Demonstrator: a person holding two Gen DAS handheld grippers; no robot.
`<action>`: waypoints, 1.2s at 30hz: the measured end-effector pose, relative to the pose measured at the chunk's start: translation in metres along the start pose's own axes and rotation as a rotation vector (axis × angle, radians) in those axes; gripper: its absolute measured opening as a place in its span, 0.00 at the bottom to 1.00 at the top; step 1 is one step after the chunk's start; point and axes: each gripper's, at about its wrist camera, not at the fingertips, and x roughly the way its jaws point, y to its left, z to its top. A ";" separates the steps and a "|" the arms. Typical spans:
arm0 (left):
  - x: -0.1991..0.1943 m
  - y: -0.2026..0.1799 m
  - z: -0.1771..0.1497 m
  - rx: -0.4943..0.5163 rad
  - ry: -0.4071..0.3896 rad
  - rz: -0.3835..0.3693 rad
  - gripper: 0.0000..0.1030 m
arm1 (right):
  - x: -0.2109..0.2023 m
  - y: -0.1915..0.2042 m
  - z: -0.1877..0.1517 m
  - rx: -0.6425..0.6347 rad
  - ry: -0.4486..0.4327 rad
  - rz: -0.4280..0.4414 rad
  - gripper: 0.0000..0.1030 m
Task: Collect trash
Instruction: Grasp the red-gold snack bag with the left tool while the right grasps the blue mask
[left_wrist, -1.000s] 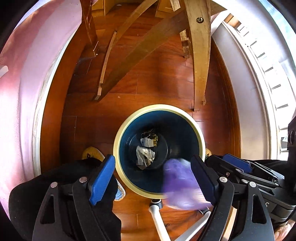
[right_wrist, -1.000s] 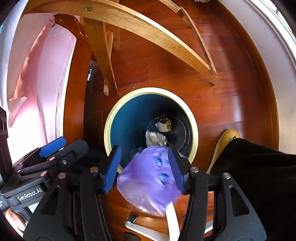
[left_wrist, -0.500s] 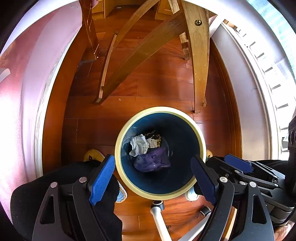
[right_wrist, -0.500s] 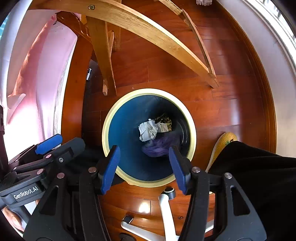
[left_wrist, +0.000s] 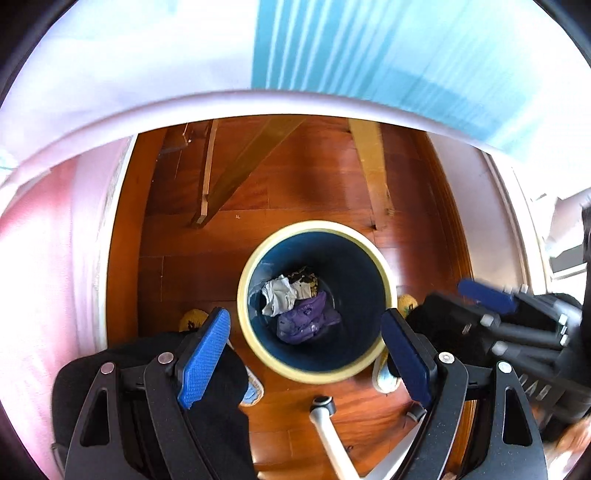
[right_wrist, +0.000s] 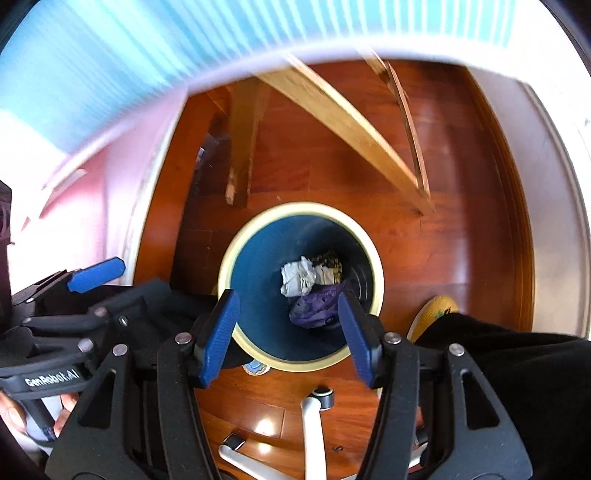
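Purple wrapper (left_wrist: 308, 323) crumpled, no clear axis, inside upright bin (left_wrist: 255, 266).

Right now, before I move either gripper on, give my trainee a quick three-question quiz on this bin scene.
1. True or false: the purple wrapper lies inside the blue bin.
2. What sits between the right gripper pads? A) purple wrapper B) white paper C) nothing
3. Fill in: beside the purple wrapper, at the bin's bottom, lies a crumpled ____ paper.

Key
1. True.
2. C: the pads stand apart with nothing held; the left gripper is empty too.
3. White.
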 end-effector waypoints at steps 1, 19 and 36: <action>-0.007 -0.001 -0.004 0.012 0.001 -0.007 0.83 | -0.010 0.004 0.000 -0.017 -0.014 0.002 0.52; -0.217 -0.009 0.056 0.150 -0.280 -0.022 0.83 | -0.213 0.054 0.043 -0.268 -0.361 0.011 0.52; -0.233 -0.009 0.277 0.108 -0.227 -0.076 0.83 | -0.278 0.000 0.212 -0.179 -0.537 -0.127 0.62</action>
